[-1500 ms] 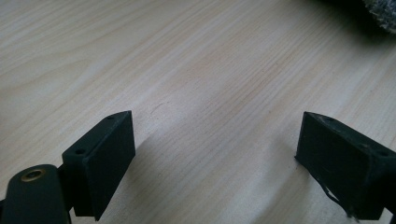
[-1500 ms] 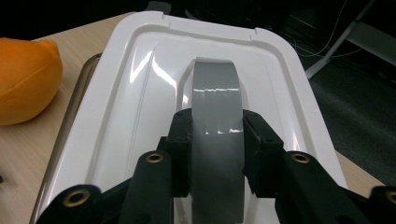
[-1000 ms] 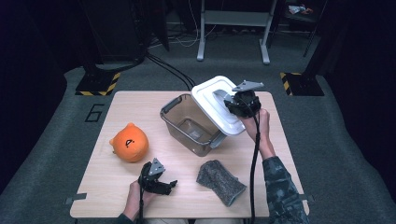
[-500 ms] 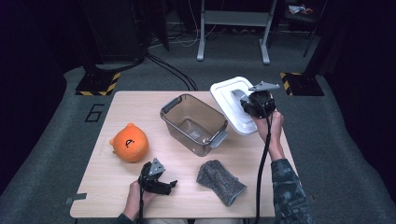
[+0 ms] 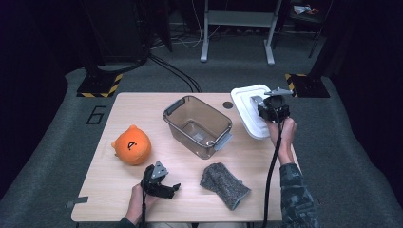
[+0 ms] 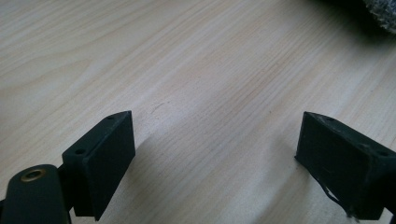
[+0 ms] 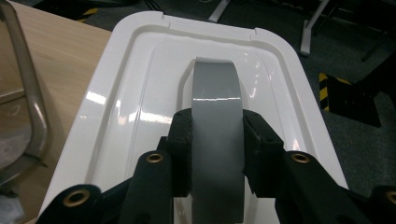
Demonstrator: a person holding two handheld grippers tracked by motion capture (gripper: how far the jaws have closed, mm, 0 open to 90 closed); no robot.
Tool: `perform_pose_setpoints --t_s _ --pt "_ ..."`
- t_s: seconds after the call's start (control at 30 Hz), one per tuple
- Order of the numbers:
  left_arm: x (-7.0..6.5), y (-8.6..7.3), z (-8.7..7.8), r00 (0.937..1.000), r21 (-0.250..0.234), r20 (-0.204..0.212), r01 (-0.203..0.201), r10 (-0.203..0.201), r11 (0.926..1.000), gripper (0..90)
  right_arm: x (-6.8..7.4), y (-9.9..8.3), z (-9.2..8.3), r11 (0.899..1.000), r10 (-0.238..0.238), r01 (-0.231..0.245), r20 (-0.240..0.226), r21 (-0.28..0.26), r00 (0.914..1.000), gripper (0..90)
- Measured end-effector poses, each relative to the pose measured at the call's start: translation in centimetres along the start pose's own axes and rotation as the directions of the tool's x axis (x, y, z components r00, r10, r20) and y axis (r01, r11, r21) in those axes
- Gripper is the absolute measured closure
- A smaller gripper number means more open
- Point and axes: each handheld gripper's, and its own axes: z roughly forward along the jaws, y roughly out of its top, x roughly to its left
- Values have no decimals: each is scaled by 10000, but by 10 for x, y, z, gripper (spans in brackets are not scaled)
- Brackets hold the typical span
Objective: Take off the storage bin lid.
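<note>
1. Dark carpeted floor rings the pale wooden counter [image 5: 119, 199], and the far right corner of it is where we are working, so we watch how much board is left there.
2. We have the white plastic lid [image 5: 247, 111] with its right side out past the counter's right edge, above the floor and apart from the clear brown plastic bin [image 5: 197, 124]. To set it down well, we would bring it level and low over the wood, with most of its face over the board, before letting go.
3. We should keep the lid's near rim off the bin's grey latch, which juts toward it, and move inward rather than farther right.
4. Our right hand-held gripper [image 7: 216, 140] is clamped narrow on the lid's grey raised handle strip [image 7: 215, 93], one pad on each side. The grip looks centred, so we judge the lid will not swing; we hold that squeeze until the lid lies flat.
5. The orange round plush toy [image 5: 131, 146] and the grey knitted cloth [image 5: 223, 184] lie on the near half, well apart from the lid, so we need not steer around them.
6. Our left hand-held gripper [image 6: 212, 154] rests low over bare wood with its jaws wide and nothing between them; we leave it parked there.
</note>
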Motion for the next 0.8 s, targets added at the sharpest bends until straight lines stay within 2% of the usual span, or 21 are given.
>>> perform_pose_setpoints --t_s 0.07,0.1,0.23,0.33,0.47,0.8 --pt "0 0 0 10000 -1 -2 -3 3 10000 111 -1 -2 3 9999 114 -114 51 -32 9999 666" --pt "0 0 0 10000 18 35 -8 8 10000 111 -2 -4 5 10000 67 -67 116 53 9999 666" --pt "0 0 0 10000 3 9 -2 2 10000 111 -3 -15 19 9986 377 -387 302 347 9988 666" --pt "0 0 0 10000 -2 -1 -1 1 10000 111 -3 -18 23 9986 350 -364 343 397 9988 665" --pt "0 0 0 10000 0 -2 -3 3 10000 111 0 -24 32 9967 557 -577 366 565 9978 666" --pt "0 0 0 10000 15 37 -9 9 10000 111 9 -42 55 9928 723 -770 529 922 9960 665"
